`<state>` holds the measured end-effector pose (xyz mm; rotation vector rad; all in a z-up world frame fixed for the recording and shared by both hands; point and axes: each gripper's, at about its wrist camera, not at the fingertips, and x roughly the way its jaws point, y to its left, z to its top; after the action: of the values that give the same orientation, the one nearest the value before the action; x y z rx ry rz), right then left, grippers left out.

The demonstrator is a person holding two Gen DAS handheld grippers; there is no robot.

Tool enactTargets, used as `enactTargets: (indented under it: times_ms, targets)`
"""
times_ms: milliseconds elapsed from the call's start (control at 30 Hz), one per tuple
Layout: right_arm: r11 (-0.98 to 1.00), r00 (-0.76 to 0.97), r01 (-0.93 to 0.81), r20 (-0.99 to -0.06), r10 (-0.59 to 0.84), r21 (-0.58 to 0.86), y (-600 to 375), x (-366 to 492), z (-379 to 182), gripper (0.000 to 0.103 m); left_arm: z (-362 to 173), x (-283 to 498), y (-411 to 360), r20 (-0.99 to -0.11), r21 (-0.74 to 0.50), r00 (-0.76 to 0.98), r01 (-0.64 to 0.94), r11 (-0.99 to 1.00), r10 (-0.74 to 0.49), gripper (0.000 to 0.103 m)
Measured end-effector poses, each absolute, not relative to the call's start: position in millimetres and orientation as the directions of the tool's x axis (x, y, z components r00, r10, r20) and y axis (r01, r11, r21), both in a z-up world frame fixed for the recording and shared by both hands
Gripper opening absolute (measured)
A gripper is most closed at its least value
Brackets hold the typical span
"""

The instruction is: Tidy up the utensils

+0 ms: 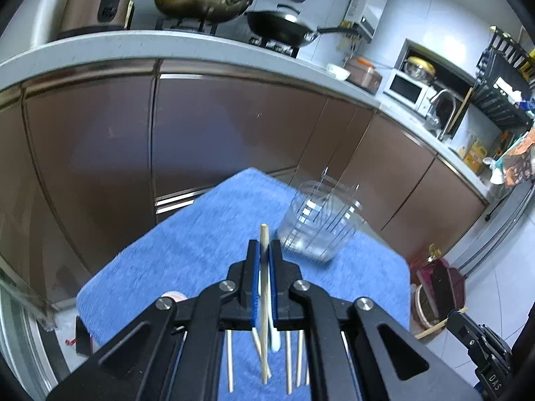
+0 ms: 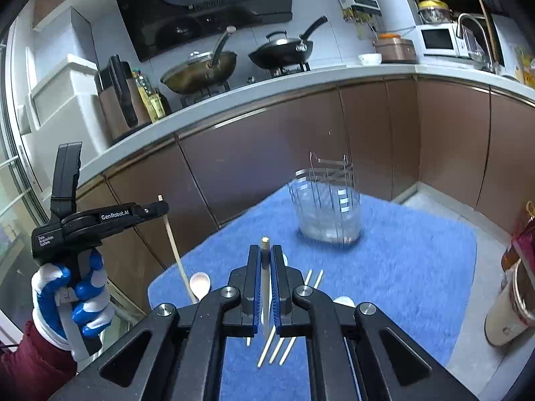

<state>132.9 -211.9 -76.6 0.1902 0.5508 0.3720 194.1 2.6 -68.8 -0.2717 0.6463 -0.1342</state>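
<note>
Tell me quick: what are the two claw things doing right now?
Left gripper: jaws closed on a wooden chopstick, lifted off the blue towel.
Right gripper: jaws closed on a chopstick too.

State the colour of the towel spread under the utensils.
Blue fluffy towel, clearest in the right wrist view.

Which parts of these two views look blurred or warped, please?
Left wrist view: the clear holder and blue towel smear with motion blur. Right wrist view: the holder is smeared too; the countertop bows from fisheye distortion.
</note>
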Motion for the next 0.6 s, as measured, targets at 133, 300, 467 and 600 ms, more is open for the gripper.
enactTargets:
  times_ms: [133, 300, 467, 600]
  targets:
    - [0.916, 0.81, -0.303, -0.436, 0.392, 0.261, -219.2, 142.5, -57.0, 0.006, -40.4, 207.2, -1.4, -0.506, -0.301, 0.834, 0.066, 0.951, -0.218, 0.005]
    - [0.92, 0.841, -0.307, -0.383, 0.382, 0.243, -228.7, 169.5, -28.3, 0.006, 0.7, 235.5, -12.5, -0.412, -0.321, 0.878, 0.109, 0.941, -0.243, 0.005]
    - [0.927, 0.869, -0.302, -0.335, 0.364, 0.224, -236.8, 209.3, -3.3, 0.006, 27.4, 275.1, -26.6, -0.352, -0.337, 0.898, 0.142, 0.931, -0.265, 0.005]
    - [0.938, 0.891, -0.287, -0.305, 0.337, 0.196, -241.6, 244.4, 9.7, 0.006, 38.2, 314.7, -46.0, -0.32, -0.344, 0.905, 0.167, 0.924, -0.282, 0.005]
